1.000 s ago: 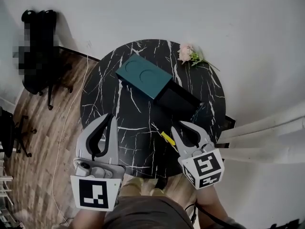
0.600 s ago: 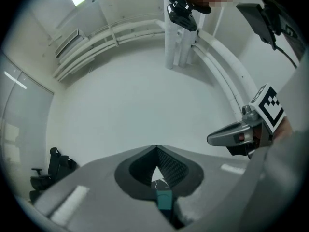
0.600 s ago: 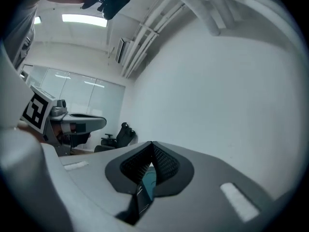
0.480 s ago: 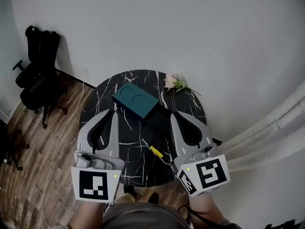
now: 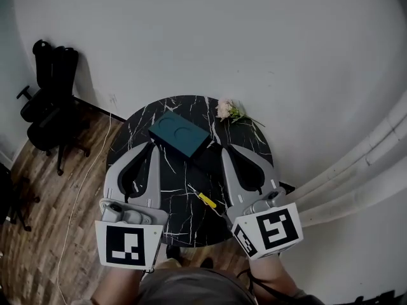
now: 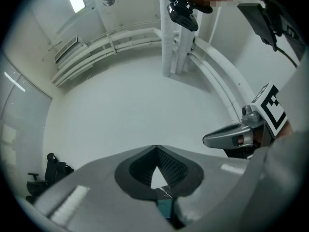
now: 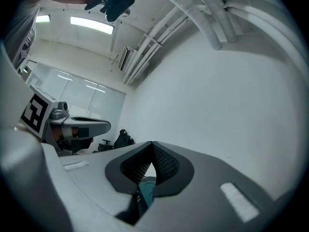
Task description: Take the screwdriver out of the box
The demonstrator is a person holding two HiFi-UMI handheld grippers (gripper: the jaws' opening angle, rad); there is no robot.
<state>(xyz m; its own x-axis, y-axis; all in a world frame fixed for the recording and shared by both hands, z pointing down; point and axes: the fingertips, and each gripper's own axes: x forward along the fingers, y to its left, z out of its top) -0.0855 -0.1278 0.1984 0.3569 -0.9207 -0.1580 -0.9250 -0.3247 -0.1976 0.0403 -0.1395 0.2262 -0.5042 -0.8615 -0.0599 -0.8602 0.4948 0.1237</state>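
Observation:
A yellow-handled screwdriver lies on the round black marble table, outside the box and near the front edge. The teal box lid rests tilted over the dark box body at mid-table. My left gripper and right gripper hover high above the table, either side of the screwdriver. Both are shut and hold nothing. In the left gripper view the jaws meet at the left gripper's tip. The right gripper's tip is closed too, with a sliver of the teal box below it.
Pink flowers lie at the table's far edge. A black office chair stands on the wood floor to the left, against a white wall. White pipes run along the right.
The view has pulled back and up, so the table looks smaller. Both grippers have risen and now hang over the table beside the box. The screwdriver stays on the table.

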